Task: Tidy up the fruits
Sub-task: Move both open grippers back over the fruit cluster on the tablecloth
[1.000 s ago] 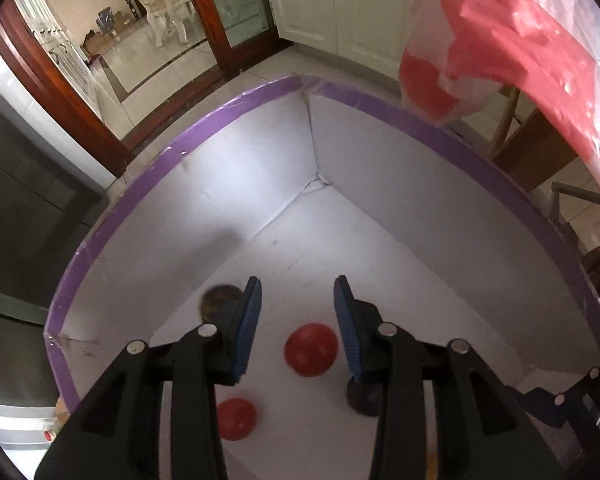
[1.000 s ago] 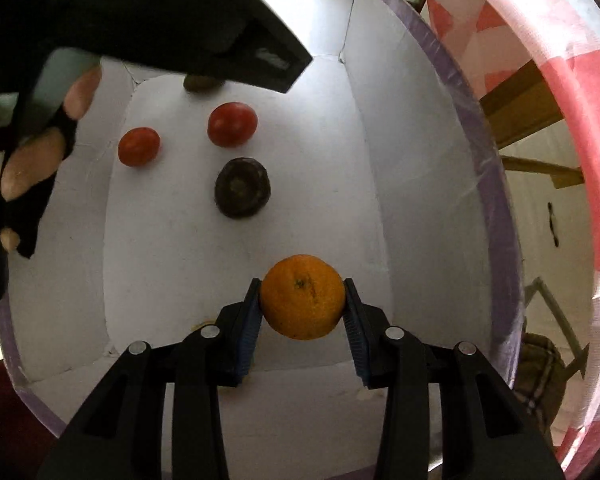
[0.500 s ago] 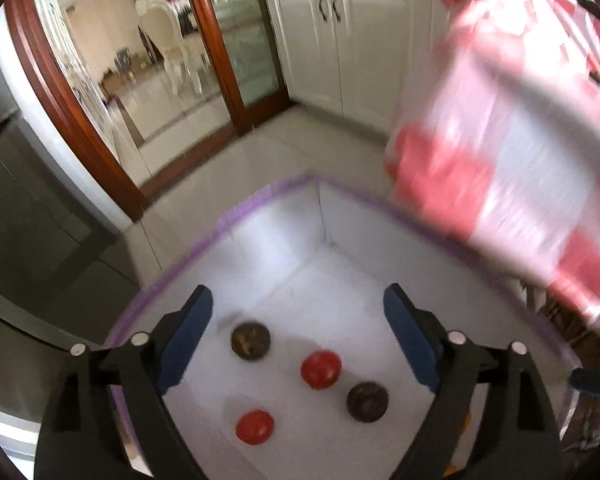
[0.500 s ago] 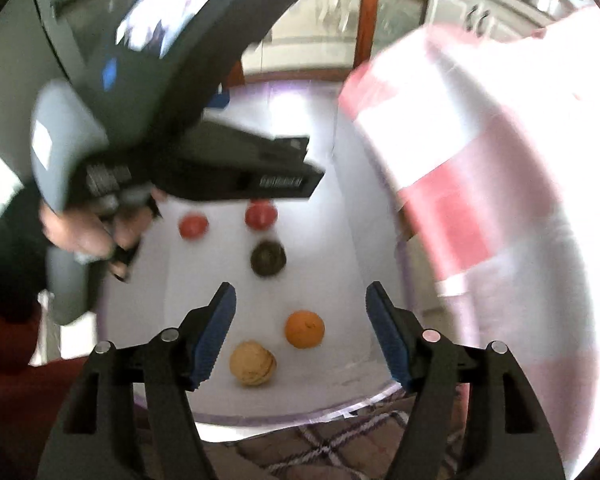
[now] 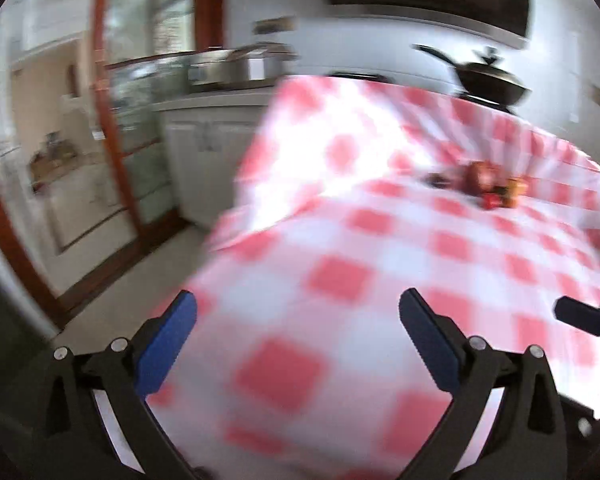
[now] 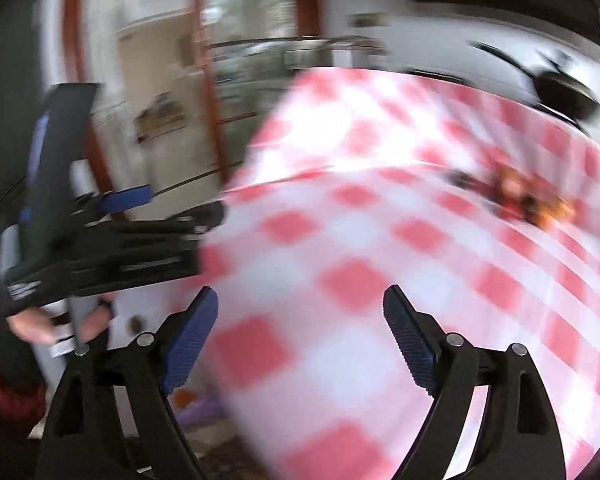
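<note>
Now both grippers, left (image 5: 298,334) and right (image 6: 300,330), have just spread their fingers wide, holding nothing.

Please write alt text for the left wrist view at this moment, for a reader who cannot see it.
The open, empty left tongs point over a table with a red-and-white checked cloth, blurred by motion. A small pile of fruit sits far off on the cloth. Behind it are a black pan and white cabinets.

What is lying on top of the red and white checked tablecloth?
On the tablecloth lies a small pile of fruit, reddish and orange. Blur hides the kinds and count. What is under the cloth is covered.
</note>
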Available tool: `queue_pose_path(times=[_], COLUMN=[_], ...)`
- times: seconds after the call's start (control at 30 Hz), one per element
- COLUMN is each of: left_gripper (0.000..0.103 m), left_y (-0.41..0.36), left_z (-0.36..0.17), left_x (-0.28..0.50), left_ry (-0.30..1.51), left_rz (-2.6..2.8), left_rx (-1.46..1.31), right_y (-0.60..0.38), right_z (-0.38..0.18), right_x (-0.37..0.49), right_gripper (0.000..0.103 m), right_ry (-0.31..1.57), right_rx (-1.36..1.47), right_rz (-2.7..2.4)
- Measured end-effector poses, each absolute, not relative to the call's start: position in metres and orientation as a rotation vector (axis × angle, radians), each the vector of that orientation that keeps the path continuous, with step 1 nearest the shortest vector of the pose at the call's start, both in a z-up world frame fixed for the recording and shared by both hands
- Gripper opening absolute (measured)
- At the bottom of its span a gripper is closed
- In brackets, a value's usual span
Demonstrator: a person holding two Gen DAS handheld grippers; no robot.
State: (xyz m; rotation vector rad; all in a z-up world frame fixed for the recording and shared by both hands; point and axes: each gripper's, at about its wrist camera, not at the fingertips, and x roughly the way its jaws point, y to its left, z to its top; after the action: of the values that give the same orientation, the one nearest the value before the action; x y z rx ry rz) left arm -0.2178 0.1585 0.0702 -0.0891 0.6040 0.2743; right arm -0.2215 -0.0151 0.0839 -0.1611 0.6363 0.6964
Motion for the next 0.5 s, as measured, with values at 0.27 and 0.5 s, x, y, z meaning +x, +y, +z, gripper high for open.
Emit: queue_pose_path(times=[0.27, 0.5], left_gripper=[0.101, 0.101], left_y=[0.050, 0.026], left_z=[0.044, 0.036], left_x=[-0.085, 0.009], left_ry=[0.710, 0.728], left_rz=[0.047, 0.016], left_rx=[-0.119, -0.231], right_y=[-0.132, -0.202], right_z=[0.053, 0.037], right_x=[-0.138, -0.060], right_gripper=[0.082, 0.082], right_ry=[0.715, 0.781], right_rx=[0.061, 0.207], right_rz=[0.361, 0.173])
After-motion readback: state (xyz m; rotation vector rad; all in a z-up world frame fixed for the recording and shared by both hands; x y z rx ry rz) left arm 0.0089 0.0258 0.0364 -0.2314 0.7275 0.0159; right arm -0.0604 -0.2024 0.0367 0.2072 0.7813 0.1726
